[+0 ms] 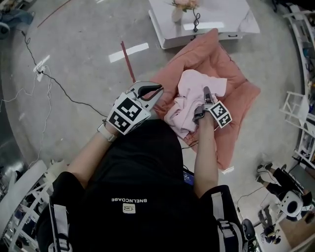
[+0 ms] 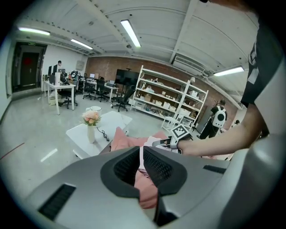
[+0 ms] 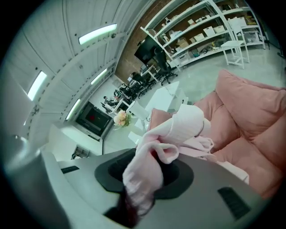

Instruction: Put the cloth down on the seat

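The right tongs [image 1: 204, 96] pinch a fold of the pale pink cloth [image 1: 189, 91], whose bulk sags onto the salmon seat [image 1: 238, 91] directly below and ahead, while the left tongs [image 1: 156, 91], pressed together and empty, stand just beside the cloth's left edge.

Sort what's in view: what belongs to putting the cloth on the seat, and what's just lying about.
Job:
cloth, clamped in the right gripper
seat
left gripper

Lying about:
table
vase with flowers
cable on the floor
shelves
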Tool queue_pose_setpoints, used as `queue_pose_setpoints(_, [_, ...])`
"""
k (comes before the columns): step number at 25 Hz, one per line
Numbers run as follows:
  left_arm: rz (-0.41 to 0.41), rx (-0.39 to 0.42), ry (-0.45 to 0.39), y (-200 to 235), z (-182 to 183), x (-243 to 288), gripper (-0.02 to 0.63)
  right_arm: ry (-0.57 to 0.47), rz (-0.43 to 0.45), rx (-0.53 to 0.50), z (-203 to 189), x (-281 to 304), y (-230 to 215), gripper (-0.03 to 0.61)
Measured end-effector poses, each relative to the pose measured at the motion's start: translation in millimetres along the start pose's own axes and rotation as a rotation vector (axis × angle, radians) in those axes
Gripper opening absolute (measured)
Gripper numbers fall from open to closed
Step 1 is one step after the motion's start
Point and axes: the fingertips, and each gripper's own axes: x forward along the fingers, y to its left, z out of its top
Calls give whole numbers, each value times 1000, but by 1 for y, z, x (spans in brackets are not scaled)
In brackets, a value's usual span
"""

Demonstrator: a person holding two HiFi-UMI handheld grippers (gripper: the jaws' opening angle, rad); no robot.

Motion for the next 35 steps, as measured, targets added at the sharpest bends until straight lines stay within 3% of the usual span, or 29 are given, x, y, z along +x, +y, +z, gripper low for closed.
queue_pose_setpoints(3, [41, 4, 20, 4, -12, -3, 15, 38, -22, -17, 0, 14, -13, 132])
queue_pose_setpoints(14, [118, -117, 18, 18, -39, -9, 15, 145, -128, -96, -5, 72, -63, 132])
queue_pose_setpoints(19, [149, -122, 29, 19, -46, -15, 15, 173, -165, -132, -5, 89, -77, 140])
queue_pose_setpoints(35, [156, -149, 41, 18, -61, -18, 15, 154, -285, -64, 23, 111, -121, 219])
